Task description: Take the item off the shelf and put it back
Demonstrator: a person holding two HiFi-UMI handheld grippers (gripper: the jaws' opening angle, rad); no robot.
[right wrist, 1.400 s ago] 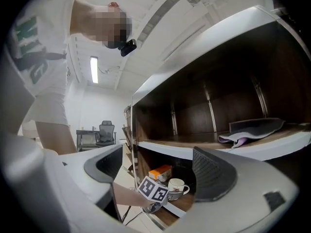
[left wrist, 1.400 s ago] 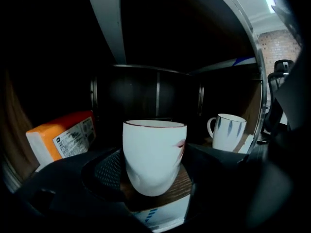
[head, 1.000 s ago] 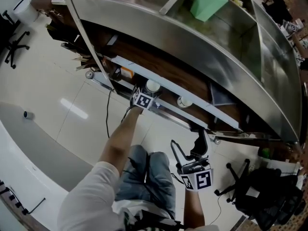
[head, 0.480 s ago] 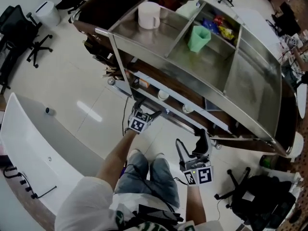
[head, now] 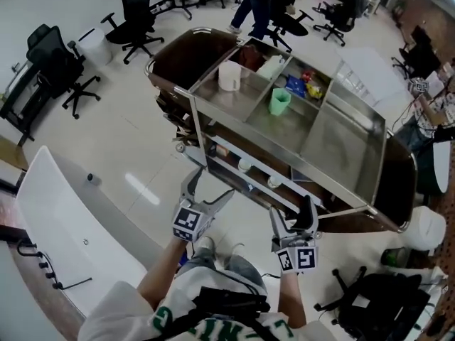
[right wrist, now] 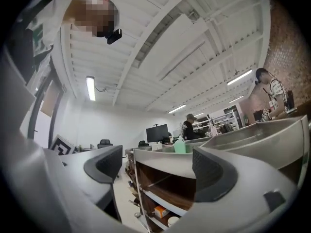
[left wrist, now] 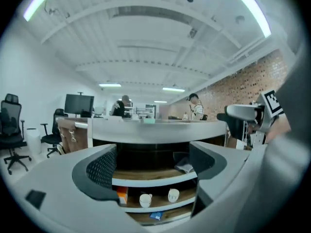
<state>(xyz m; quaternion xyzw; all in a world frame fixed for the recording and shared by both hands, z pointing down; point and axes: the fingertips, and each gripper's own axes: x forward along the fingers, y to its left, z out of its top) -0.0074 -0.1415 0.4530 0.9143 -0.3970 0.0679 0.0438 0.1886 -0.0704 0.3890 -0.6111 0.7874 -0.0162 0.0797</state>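
Observation:
The steel-topped shelf cart (head: pixel 334 130) stands in front of me. Two white cups (head: pixel 244 164) (head: pixel 274 182) sit on its lower shelf. In the left gripper view the same cups (left wrist: pixel 145 199) (left wrist: pixel 173 195) stand beside an orange box (left wrist: pixel 122 196). My left gripper (head: pixel 210 188) is held back from the shelf, short of the cups. Its jaws are closing with nothing between them, as the left gripper view also shows (left wrist: pixel 153 166). My right gripper (head: pixel 291 214) hangs open and empty near the cart's lower rail, facing the shelf end (right wrist: pixel 155 166).
The top tray holds a white jug (head: pixel 229 76), a green cup (head: pixel 279 101) and snack packets (head: pixel 306 87). A white curved desk (head: pixel 64 219) lies to the left. Office chairs (head: pixel 135 20) stand behind, a black one (head: pixel 370 304) at lower right. People stand beyond the cart.
My left gripper has drawn back out of the lower shelf towards me, empty. The head view has pulled away, so the whole cart now shows. The right gripper has barely shifted.

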